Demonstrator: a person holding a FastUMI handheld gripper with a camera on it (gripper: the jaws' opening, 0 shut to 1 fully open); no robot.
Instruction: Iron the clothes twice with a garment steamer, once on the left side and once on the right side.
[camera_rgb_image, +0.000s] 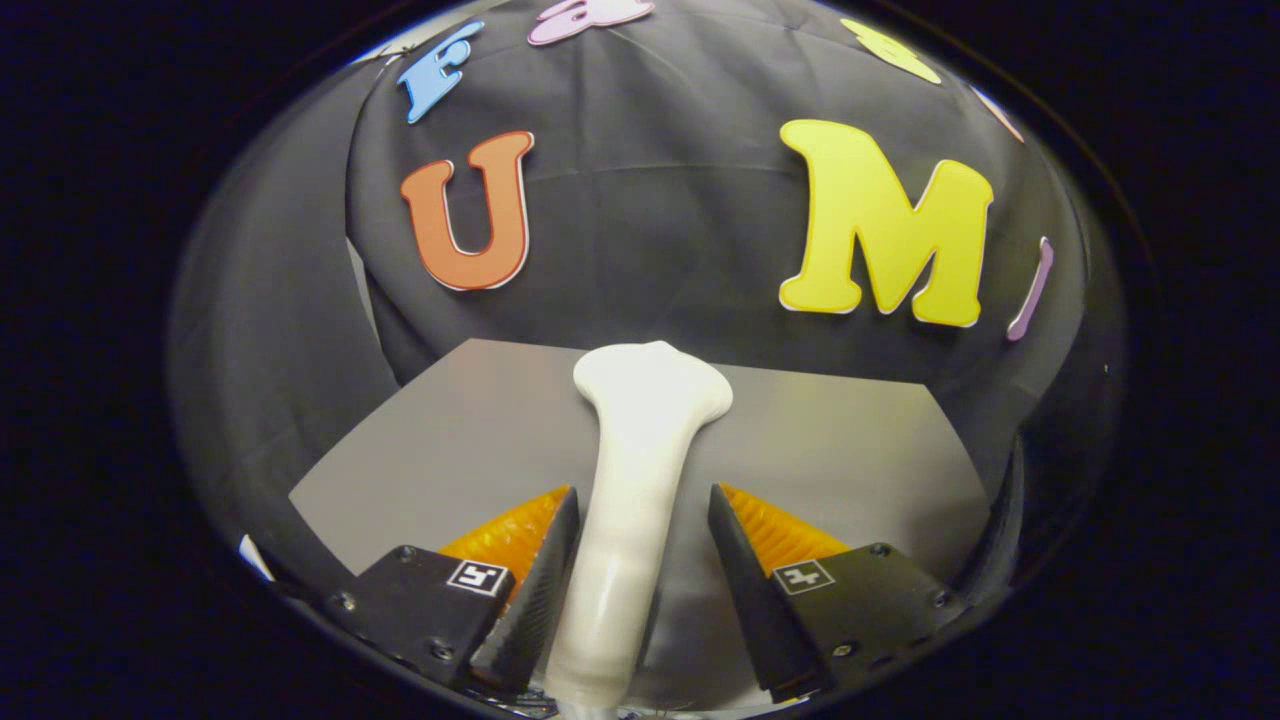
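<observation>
The white garment steamer stands between the two fingers of the gripper, its wide head beyond them over the grey table. The left finger touches the handle; on the right a small gap seems to remain, so I cannot tell if the grip is closed. I judge the step is picking up; next, a firm hold is needed

I count one white garment steamer, standing between my two fingers; the left finger touches its handle, the right stands just apart from it. One grey table lies under the steamer. Each finger carries one square marker, two in all.
</observation>
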